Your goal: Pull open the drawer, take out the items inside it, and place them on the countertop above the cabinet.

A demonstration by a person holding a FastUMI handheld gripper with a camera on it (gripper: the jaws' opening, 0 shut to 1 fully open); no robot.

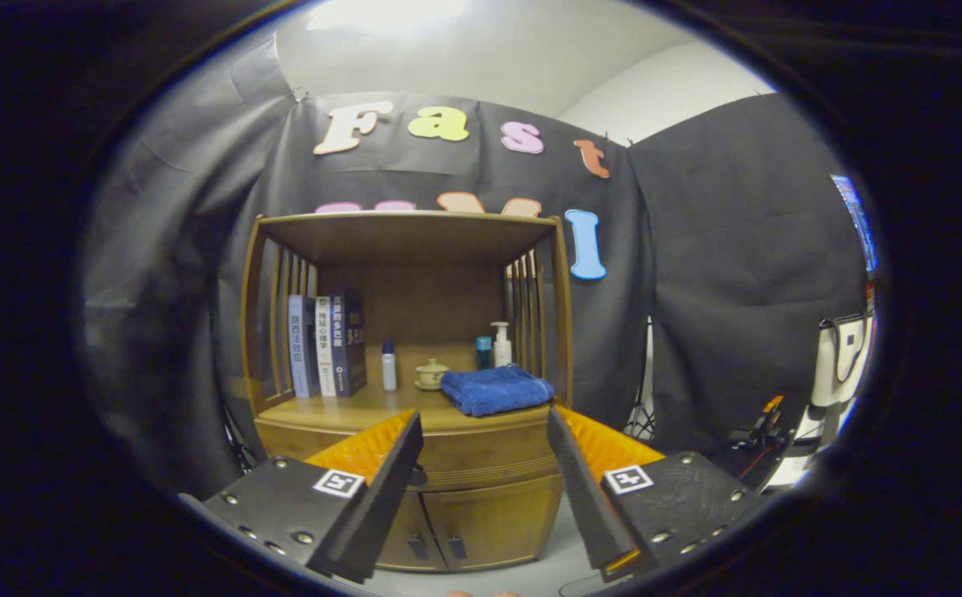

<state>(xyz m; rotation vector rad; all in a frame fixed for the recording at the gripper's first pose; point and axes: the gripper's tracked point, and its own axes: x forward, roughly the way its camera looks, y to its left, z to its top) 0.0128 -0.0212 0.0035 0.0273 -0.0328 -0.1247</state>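
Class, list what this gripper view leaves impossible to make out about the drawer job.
1. Drawer contents: its front looks shut, so the inside is hidden.
2. Drawer front's ends and any handle: the open gripper fingers cover them.
3. Cabinet doors below: partly behind the fingers.
4. Small cup beside the blue towel: too small for detail.

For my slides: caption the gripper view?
Open gripper faces the wooden cabinet, drawer shut, blue towel on top.

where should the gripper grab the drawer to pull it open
Probably by the small dark knob on the shut drawer front, just under the countertop, coming straight in from the front. The open gripper has its fingers spread with the knob beside one finger. The knob's shape is partly hidden.
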